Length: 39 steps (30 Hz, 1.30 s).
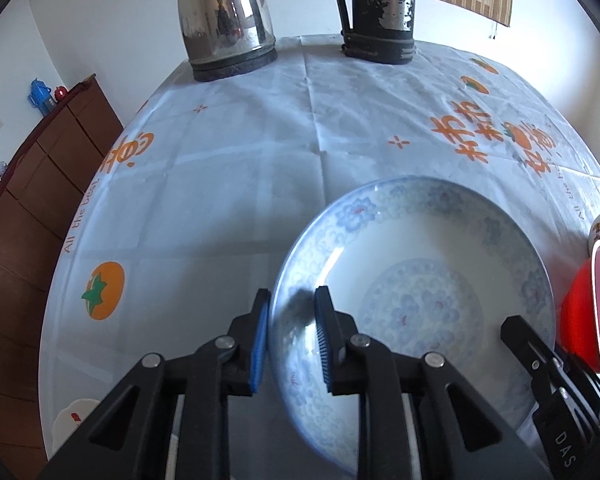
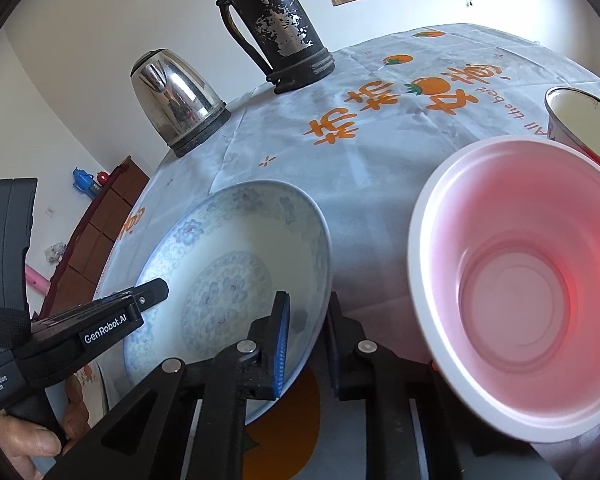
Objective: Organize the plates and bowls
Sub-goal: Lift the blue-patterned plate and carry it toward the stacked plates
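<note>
Plate (image 1: 416, 280), white with pale blue floral scrollwork, is tilting above the table (image 1: 228, 168); the left tool (image 1: 290, 336) is pinching its left rim. From the right wrist, the right tool (image 2: 306, 334) is clamping the plate's (image 2: 236, 276) right rim beside a red bowl (image 2: 516, 284).
</note>
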Each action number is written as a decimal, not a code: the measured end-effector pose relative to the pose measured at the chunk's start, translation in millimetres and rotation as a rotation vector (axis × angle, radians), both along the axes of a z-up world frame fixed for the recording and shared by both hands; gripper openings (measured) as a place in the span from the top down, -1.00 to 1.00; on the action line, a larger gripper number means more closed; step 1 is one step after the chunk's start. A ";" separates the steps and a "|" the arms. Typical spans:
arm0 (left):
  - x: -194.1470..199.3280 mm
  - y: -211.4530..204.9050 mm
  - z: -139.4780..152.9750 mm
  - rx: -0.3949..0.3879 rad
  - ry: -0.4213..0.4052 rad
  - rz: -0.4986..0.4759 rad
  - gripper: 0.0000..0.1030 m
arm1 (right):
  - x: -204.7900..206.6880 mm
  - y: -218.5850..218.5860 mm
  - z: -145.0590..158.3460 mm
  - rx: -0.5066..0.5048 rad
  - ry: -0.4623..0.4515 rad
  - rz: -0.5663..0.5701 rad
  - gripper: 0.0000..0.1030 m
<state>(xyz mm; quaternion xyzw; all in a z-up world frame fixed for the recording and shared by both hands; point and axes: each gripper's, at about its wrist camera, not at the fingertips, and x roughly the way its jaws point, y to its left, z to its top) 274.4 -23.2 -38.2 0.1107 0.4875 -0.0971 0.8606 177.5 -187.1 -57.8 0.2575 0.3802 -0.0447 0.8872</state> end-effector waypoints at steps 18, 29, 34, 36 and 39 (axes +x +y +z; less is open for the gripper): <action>10.6 -8.4 -4.8 -0.033 -0.003 0.018 0.25 | 5.3 -4.8 -2.3 0.053 -0.032 -0.014 0.52; 0.9 1.4 -3.8 -0.073 -0.047 0.101 0.46 | 14.1 8.6 3.2 -0.118 0.010 0.040 0.58; -14.7 -1.4 -4.0 -0.065 -0.095 0.131 0.52 | 10.3 -1.4 1.5 -0.081 0.007 0.022 0.63; -19.9 -2.0 -4.2 -0.070 -0.107 0.137 0.54 | 8.5 -5.2 1.2 -0.071 0.006 0.003 0.65; -28.2 -5.2 -5.0 -0.058 -0.130 0.157 0.54 | 5.7 -10.6 1.6 -0.047 -0.002 -0.014 0.68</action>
